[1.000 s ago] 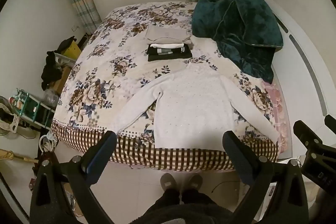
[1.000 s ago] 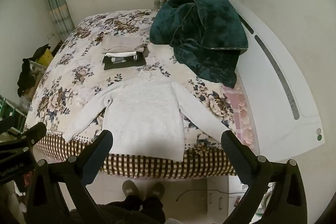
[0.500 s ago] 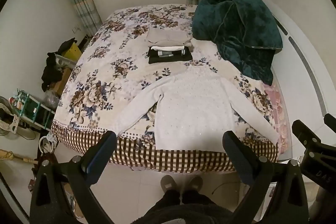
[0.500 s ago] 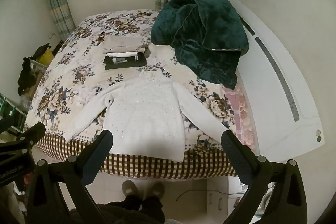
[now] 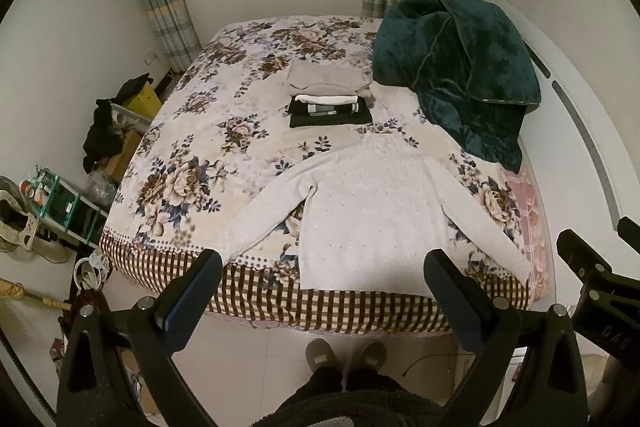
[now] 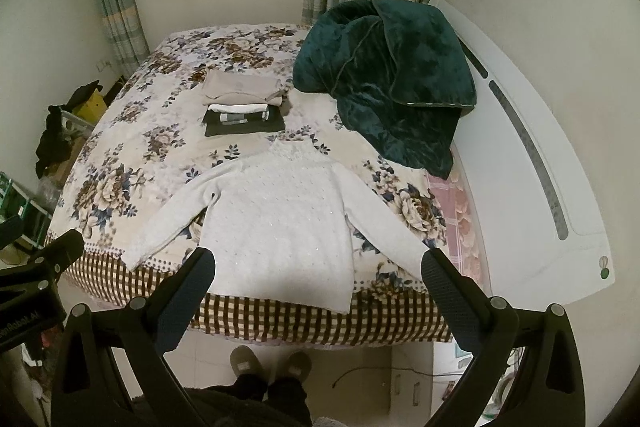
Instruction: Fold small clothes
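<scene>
Right wrist view: white sweater [image 6: 280, 219] flat on floral bed [image 6: 120, 155], both grippers' jaws wide apart, empty, no legible writing.

the left gripper [image 5: 322, 281] has two black plastic fingers, each faced with a dark blue textured pad [image 5: 188, 301] on its inner side. behind the pads, silver screw heads sit on black triangular frame arms. the right gripper [image 6: 318, 281] is built the same; white lettering marks its body. below the fingers, grey slippers [image 5: 346, 355] and dark fuzzy trousers [image 6: 256, 399] show.
</scene>
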Motion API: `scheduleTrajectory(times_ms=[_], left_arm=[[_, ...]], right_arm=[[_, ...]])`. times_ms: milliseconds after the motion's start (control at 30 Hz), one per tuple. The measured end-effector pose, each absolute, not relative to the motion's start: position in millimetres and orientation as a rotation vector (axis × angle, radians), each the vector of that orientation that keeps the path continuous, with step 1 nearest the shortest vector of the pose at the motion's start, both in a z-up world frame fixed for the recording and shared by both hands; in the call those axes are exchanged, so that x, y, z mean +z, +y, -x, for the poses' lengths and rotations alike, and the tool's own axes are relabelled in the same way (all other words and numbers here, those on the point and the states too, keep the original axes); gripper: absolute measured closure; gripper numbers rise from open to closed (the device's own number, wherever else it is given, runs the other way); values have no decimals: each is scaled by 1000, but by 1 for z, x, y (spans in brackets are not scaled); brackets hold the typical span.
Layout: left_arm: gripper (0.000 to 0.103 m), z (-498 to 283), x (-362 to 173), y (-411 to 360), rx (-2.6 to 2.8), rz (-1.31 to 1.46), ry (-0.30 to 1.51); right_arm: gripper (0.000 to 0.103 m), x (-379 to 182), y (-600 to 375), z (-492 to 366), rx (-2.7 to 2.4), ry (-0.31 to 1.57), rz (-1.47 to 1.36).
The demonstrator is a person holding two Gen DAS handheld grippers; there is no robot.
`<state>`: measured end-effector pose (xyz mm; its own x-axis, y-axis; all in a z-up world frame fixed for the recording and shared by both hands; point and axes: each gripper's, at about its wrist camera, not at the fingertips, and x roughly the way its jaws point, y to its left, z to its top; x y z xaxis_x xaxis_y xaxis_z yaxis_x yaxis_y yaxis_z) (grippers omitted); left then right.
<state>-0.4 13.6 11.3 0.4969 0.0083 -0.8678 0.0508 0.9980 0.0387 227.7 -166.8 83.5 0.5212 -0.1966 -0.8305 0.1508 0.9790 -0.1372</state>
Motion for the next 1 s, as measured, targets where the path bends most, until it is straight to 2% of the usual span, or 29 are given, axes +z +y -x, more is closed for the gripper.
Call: scheduleTrajectory(times_ms=[1000], left_arm=[[0, -4, 28, 21, -23, -47, 1011]], right_arm=[[0, 117, -158, -221, -191, 960, 50]])
